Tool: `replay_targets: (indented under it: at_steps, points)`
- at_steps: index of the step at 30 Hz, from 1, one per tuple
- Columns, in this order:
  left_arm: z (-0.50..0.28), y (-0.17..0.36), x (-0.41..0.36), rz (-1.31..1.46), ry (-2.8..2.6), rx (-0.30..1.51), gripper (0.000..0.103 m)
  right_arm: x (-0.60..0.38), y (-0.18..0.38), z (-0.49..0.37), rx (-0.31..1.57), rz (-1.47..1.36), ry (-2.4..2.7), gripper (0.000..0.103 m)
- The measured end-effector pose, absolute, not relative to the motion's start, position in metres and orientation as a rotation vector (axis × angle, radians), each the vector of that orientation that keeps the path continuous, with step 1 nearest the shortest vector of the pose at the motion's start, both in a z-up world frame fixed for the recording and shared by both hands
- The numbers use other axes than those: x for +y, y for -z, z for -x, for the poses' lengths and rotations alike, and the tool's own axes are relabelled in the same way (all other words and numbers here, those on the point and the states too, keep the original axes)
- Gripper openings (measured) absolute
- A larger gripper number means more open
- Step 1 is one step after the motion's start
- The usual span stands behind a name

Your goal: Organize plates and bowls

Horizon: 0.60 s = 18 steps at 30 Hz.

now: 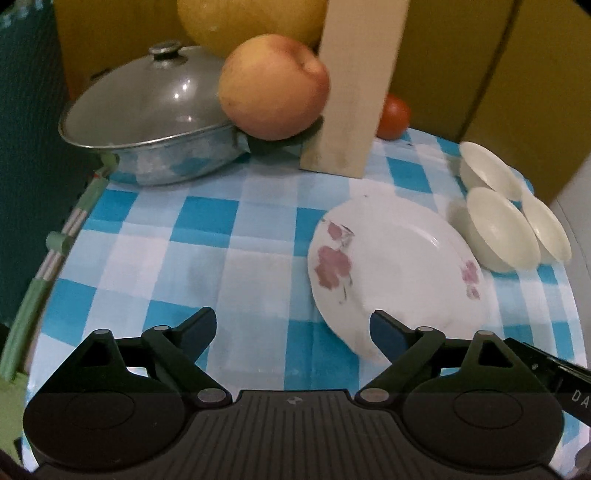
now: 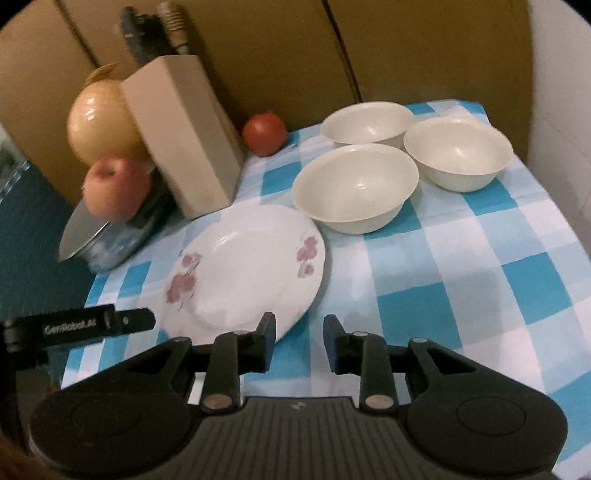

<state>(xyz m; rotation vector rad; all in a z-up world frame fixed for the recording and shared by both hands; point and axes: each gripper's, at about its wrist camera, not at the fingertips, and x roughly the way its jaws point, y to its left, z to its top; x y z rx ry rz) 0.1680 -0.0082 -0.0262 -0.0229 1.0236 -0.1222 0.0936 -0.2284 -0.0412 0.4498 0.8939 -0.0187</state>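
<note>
The big yellow fruit [image 1: 251,22] runs off the top of the left view. The knife block [image 1: 354,88] hides most of the tomato [image 1: 394,115] there and loses its own top too. From the right, the apple [image 2: 117,187] blurs and covers part of the pot lid [image 2: 79,230]. The knife handles [image 2: 155,29] are soft, details unreadable.

Both units identical: matte black plastic left gripper [image 1: 293,328] and right gripper [image 2: 300,338], ribbed base, silver pivot pins, blue-faced pads.
</note>
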Motion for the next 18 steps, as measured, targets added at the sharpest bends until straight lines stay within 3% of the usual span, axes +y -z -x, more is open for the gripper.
replay_targets:
  at_steps: [18]
  points:
    - [-0.216,0.058,-0.048,-0.087,0.122,1.023,0.093,-0.234,0.070,-0.146,0.909,-0.463,0.024,0.033]
